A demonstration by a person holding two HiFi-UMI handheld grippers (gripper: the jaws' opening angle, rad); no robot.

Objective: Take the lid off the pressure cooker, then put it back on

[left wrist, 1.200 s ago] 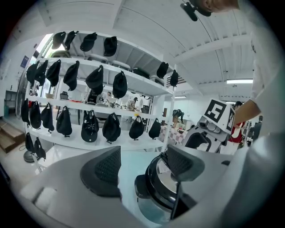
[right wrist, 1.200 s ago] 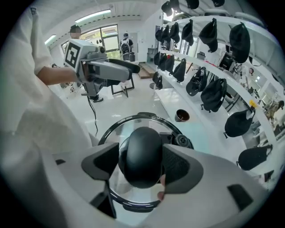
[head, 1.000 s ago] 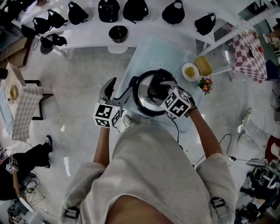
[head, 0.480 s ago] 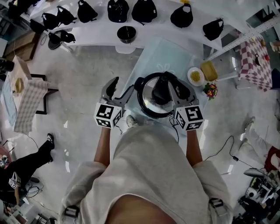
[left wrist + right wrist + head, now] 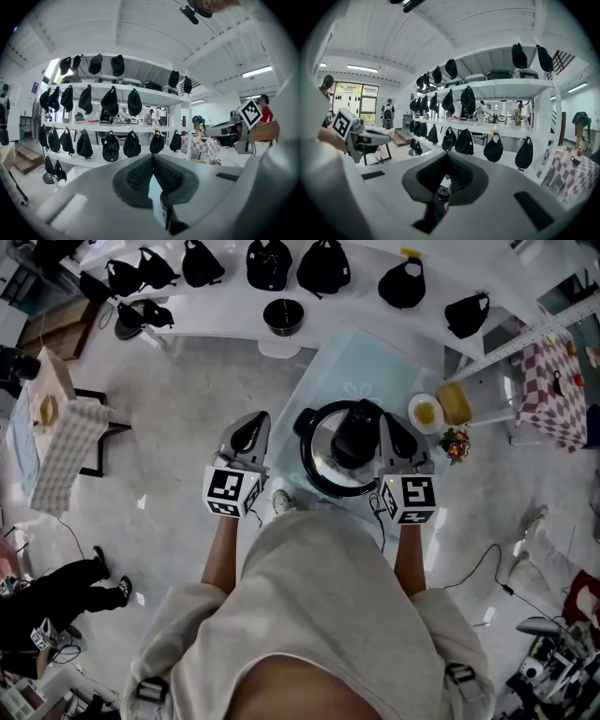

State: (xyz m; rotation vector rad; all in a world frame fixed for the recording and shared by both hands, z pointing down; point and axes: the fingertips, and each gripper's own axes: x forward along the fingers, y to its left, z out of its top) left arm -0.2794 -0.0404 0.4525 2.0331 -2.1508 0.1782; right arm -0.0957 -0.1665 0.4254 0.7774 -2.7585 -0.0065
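The lid sits on the pressure cooker; the left hand-held gripper and right hand-held gripper flank it, jaws just closed, empty.

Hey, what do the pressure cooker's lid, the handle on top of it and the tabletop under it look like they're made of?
Lid: polished metal, probably stainless steel; it is silvery with bright reflections.
Handle: matte black, likely plastic; it shows no glints.
Tabletop: smooth pale blue-green with a sheen, perhaps glass or a laminate; the look leaves it open.
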